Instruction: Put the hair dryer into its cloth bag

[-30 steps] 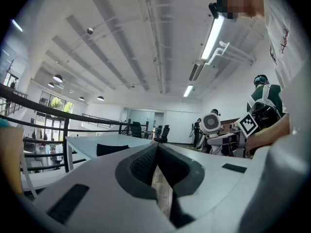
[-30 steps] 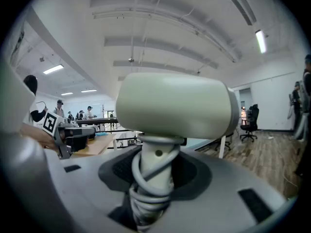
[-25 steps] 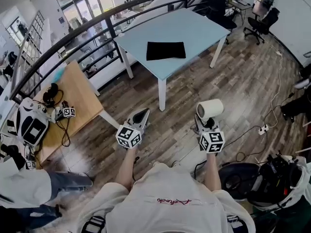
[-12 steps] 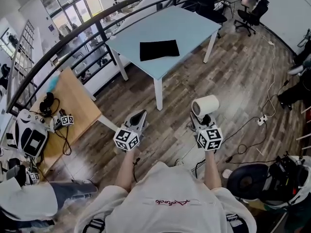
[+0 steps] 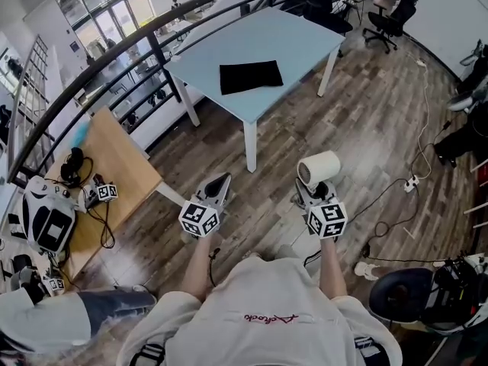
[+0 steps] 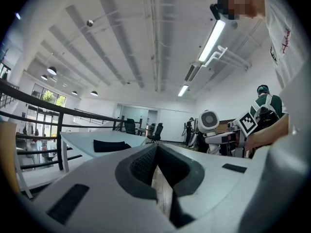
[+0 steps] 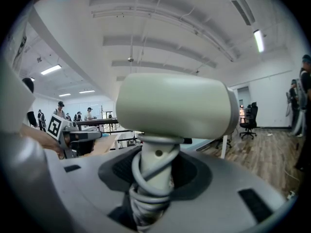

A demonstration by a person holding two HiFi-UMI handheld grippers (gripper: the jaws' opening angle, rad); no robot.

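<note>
Hair dryer (image 7: 175,106), cream-coloured, gripped by its handle between the jaws of the right gripper (image 5: 313,193). The pads press on the handle, around which the grey cord (image 7: 146,198) is coiled. The barrel lies crosswise above the jaws, its grille end turned toward the left gripper (image 5: 219,183). That gripper's jaws are closed tip to tip with nothing between them, and it points roughly level toward the table (image 5: 305,36). Both grippers are held side by side, apart from each other, in front of the person's chest and above the wood floor (image 5: 381,128). The bag (image 5: 251,76), black, lies flat near the middle of the pale blue table, well ahead of both grippers and well apart from the dryer. A dark railing (image 5: 152,33) curves past the table's far side, with office chairs (image 5: 389,17) at the far right. To the left stands a wooden desk (image 5: 114,151) carrying a headset, cables and a marker cube. A power strip (image 5: 415,203) and its cable lie on the floor to the right.
</note>
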